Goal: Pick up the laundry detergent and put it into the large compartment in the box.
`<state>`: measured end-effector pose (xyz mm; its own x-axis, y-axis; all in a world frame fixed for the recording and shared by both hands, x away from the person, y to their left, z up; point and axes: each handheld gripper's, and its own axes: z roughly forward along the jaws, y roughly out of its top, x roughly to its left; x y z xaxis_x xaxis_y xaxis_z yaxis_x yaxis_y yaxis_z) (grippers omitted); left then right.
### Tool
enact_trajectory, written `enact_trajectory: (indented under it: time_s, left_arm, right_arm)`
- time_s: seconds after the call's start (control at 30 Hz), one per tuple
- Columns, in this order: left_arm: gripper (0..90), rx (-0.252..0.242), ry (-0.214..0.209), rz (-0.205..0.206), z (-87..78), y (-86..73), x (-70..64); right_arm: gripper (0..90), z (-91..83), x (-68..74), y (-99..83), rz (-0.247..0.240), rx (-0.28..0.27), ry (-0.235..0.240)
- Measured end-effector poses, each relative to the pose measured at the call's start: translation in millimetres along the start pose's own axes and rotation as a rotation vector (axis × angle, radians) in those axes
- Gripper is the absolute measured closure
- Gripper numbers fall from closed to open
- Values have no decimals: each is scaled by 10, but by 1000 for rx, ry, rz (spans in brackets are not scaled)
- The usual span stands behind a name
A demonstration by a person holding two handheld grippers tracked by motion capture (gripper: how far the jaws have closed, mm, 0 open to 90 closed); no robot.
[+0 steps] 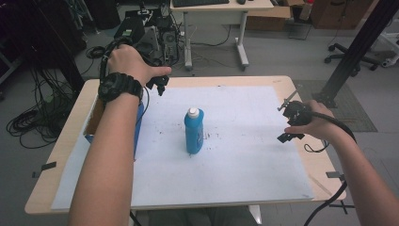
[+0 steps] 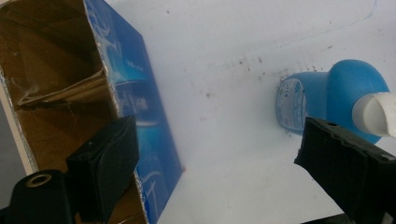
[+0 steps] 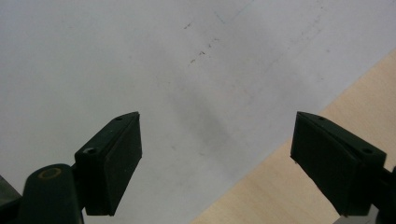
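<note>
Approach stage, I judge — the blue bottle [image 1: 194, 130] stands upright mid-desk beside the open box [image 2: 60, 93], and both the left gripper [image 2: 215, 172] and right gripper [image 3: 217, 163] hold their fingers wide and empty — next, the left must descend and straddle the bottle.

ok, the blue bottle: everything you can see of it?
The blue bottle looks like glossy plastic, with a rounded shoulder, a white cap and a pale printed label on its side. The cap looks shut. It stands upright near the middle of the white sheet that covers the table, apart from the open blue box to its left. Nothing touches it; both hand-held grippers are off it.
</note>
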<state>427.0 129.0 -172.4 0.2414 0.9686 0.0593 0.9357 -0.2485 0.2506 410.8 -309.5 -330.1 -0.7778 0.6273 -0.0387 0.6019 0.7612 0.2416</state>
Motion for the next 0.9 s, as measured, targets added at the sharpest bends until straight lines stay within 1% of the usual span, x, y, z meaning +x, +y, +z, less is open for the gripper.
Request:
enact_trajectory:
  time_s: [0.33,0.37,0.5,0.63,0.9]
  left_arm:
    - [126,-2,-8,2,-6,11,1]
    - [124,-7,-8,3,-3,12,-8]
    - [122,2,-7,9,14,18,-16]
    - [122,1,-8,16,16,24,-26]
    - [121,-9,-9,30,-13,16,-50]
  right_arm:
    - [166,1,-4,-6,0,0,6]
    - [166,0,-9,-8,2,2,3]
    - [166,4,-7,-11,2,-2,8]
    - [165,39,-12,-14,4,8,7]
    - [165,59,-15,15,0,13,12]
